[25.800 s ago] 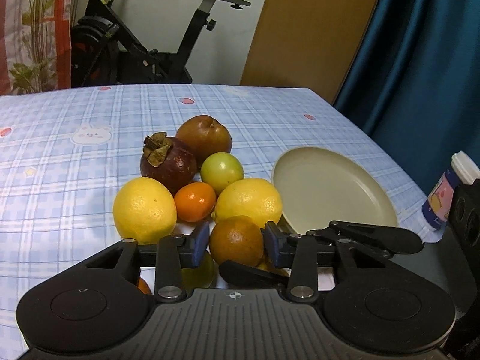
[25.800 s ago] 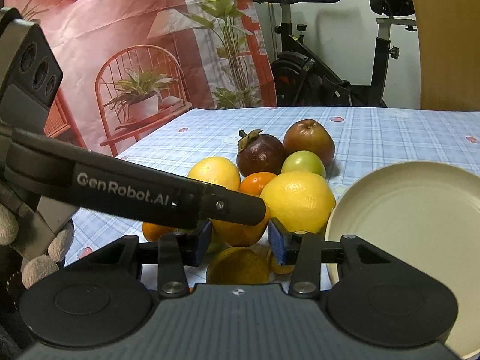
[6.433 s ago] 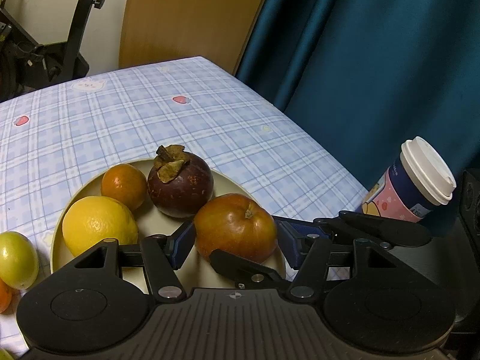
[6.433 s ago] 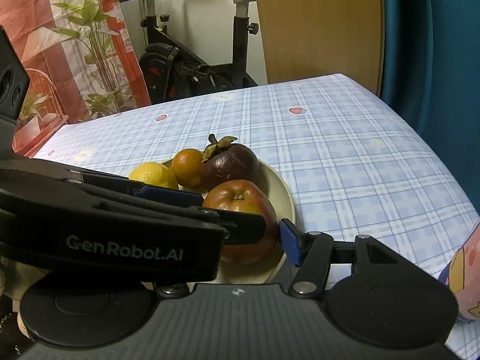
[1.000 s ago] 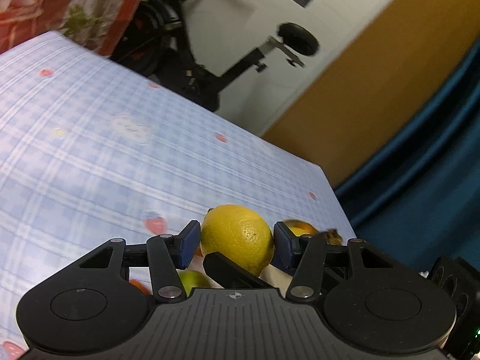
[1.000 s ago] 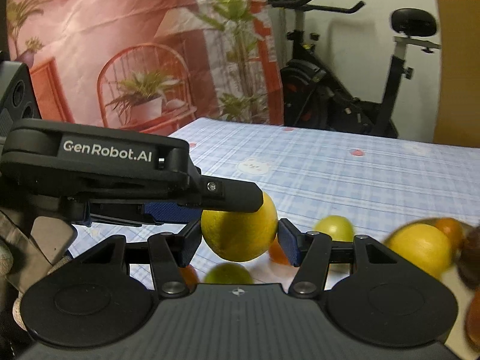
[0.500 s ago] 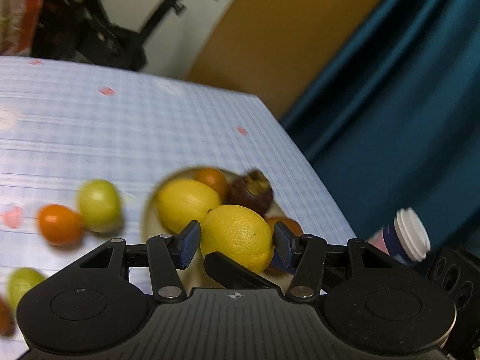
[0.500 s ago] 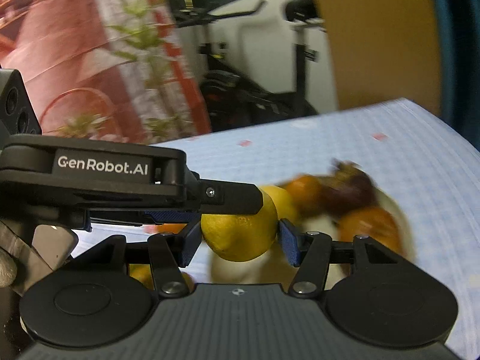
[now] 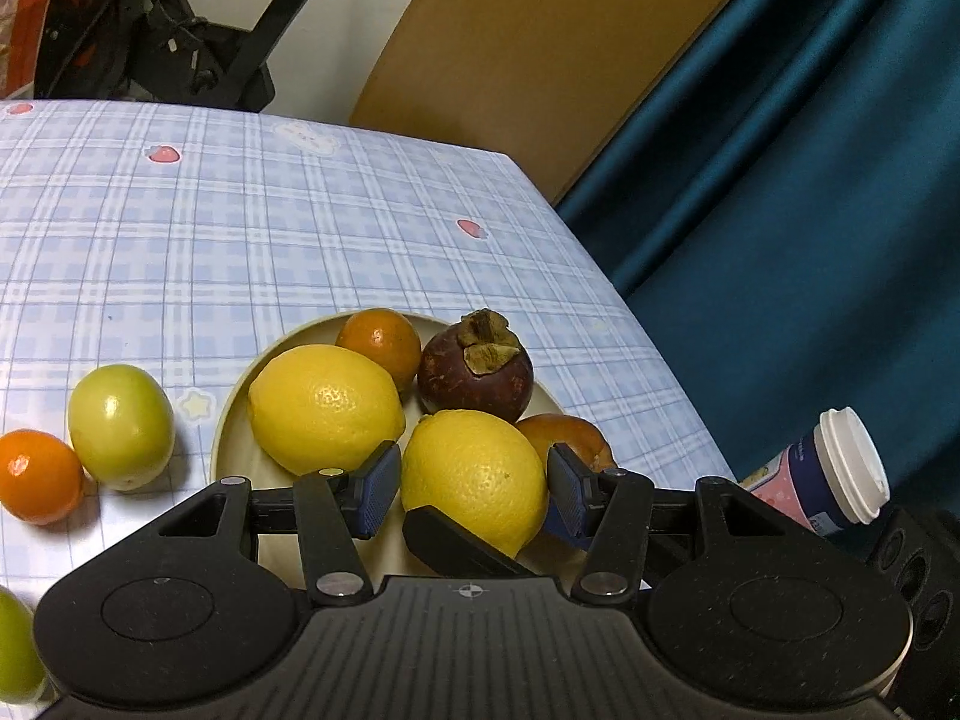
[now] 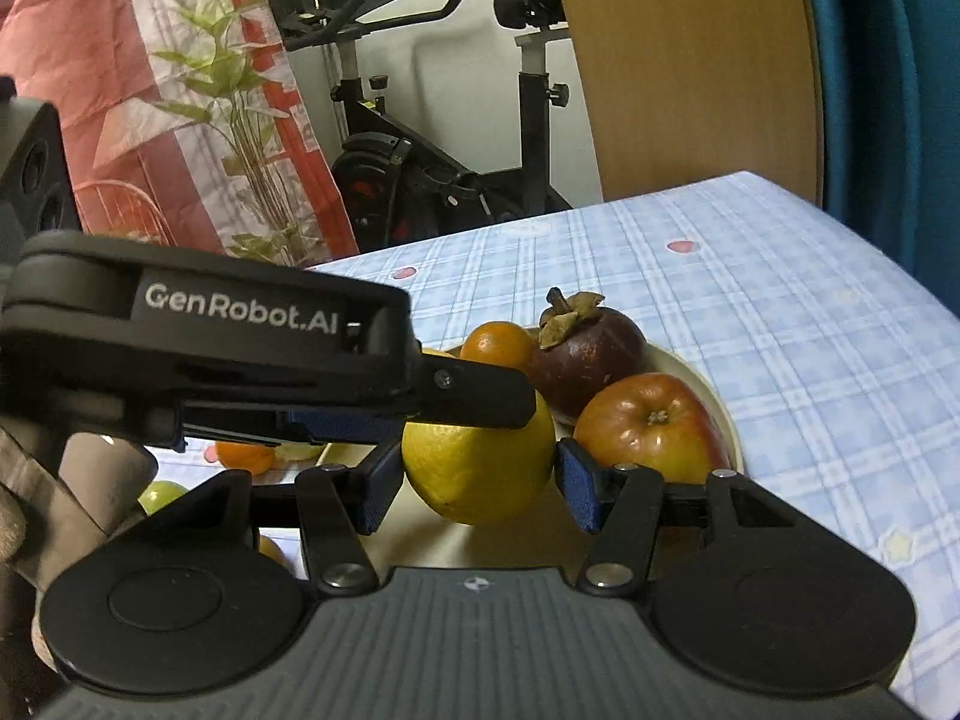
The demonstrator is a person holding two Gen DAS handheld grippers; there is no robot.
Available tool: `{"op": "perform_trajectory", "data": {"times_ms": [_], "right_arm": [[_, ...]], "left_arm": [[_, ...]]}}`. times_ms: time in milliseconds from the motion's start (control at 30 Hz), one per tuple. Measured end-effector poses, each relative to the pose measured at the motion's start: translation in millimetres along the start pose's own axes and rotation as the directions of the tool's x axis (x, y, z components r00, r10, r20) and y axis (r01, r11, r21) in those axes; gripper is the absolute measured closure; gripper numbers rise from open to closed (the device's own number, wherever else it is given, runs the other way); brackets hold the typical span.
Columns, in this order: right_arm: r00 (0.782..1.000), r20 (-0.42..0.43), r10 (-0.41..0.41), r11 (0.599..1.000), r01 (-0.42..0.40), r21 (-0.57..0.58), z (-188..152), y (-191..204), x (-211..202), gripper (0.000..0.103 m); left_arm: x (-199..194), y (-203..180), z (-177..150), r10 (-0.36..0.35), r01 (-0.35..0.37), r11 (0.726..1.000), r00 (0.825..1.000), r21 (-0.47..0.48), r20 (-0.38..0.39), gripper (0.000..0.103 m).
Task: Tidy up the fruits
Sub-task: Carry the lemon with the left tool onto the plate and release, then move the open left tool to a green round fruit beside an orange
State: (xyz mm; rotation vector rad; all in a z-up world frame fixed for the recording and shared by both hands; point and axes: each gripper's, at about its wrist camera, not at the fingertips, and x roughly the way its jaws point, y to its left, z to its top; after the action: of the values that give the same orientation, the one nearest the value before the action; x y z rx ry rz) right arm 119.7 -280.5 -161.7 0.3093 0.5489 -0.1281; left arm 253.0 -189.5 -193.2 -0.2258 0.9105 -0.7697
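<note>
Both grippers close on one yellow lemon (image 9: pixel 474 477) from crossing directions, just above the front of the cream plate (image 9: pixel 231 414). My left gripper (image 9: pixel 474 489) has its blue pads on the lemon's sides. My right gripper (image 10: pixel 477 480) also has its pads against the lemon (image 10: pixel 480 465), with the left gripper's finger crossing over it. On the plate (image 10: pixel 717 408) lie another lemon (image 9: pixel 324 408), an orange (image 9: pixel 381 339), a dark mangosteen (image 9: pixel 477 375) and a red apple (image 10: pixel 651 426).
A green fruit (image 9: pixel 120 426) and a small orange (image 9: pixel 36 477) lie on the checked tablecloth left of the plate; another green fruit (image 9: pixel 15 654) sits at the lower left. A lidded paper cup (image 9: pixel 834 474) stands at the table's right edge. An exercise bike (image 10: pixel 432 138) stands behind the table.
Both grippers have swung with the lemon from the left side of the table over to the plate. The lemon now sits low over the plate's front.
</note>
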Motion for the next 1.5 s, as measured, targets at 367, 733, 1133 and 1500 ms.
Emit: {"op": "perform_trajectory", "data": {"times_ms": [367,733,1133,1500], "right_arm": [[0.999,-0.005,-0.049,0.993,0.048,-0.111,-9,11,9,0.045],[0.998,-0.003,-0.063,0.991,0.062,-0.117,-9,14,10,0.045],[0.999,0.022,-0.045,0.993,0.047,-0.107,0,20,1,0.043],[0.998,0.069,0.013,0.998,-0.008,-0.068,12,25,-10,0.043]], "left_arm": [[0,2,-2,-0.007,0.008,1.000,1.000,0.009,-0.011,0.047],[-20,2,-1,0.039,-0.041,0.999,0.998,0.035,0.047,0.047],[-50,14,0,0.106,-0.110,0.993,0.991,0.047,0.087,0.047],[-93,39,10,0.175,-0.185,0.982,0.974,0.051,0.147,0.047]]}}
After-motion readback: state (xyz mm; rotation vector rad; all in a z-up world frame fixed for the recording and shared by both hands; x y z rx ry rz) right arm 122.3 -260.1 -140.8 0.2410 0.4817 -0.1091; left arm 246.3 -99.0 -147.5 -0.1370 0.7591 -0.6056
